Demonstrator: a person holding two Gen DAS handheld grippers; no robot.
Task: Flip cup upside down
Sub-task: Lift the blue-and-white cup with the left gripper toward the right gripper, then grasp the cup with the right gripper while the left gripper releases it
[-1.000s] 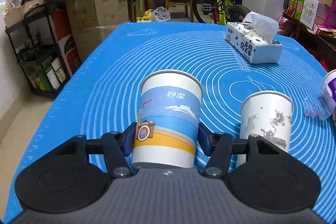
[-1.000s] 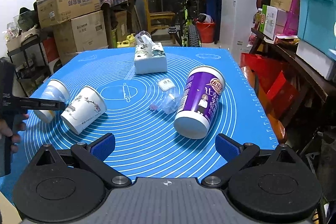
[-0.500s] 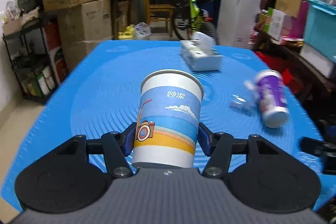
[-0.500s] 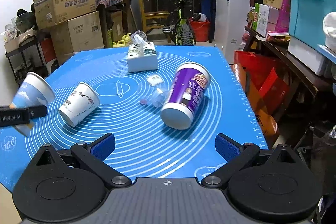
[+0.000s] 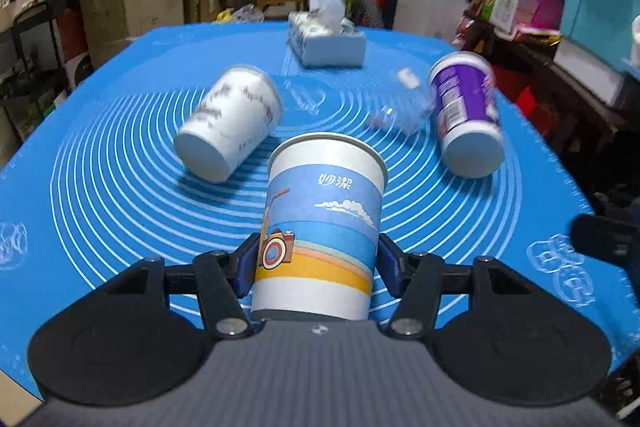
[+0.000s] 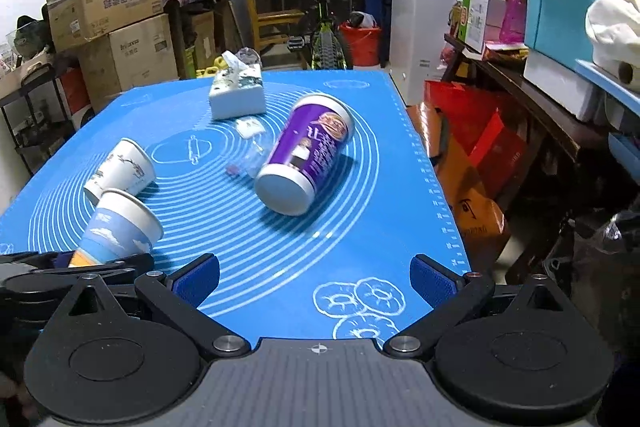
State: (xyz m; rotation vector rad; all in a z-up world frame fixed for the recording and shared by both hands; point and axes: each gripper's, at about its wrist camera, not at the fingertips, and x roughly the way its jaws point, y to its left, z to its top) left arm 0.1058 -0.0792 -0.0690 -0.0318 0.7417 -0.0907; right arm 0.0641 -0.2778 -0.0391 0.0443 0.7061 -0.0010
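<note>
My left gripper is shut on a blue-and-white paper cup with a camera print, gripped near its base and held above the blue mat. In the right wrist view the same cup shows at the lower left, tilted with its mouth pointing up and away. My right gripper is open and empty over the mat's near edge.
A white patterned paper cup lies on its side left of centre. A purple cup lies on its side at the right, next to clear plastic wrap. A tissue box stands at the back. Boxes, shelves and a bicycle surround the table.
My left gripper has swung with the cup so the white cup and purple cup now lie ahead of it. The right gripper has pulled back a little; its jaws stay open.
</note>
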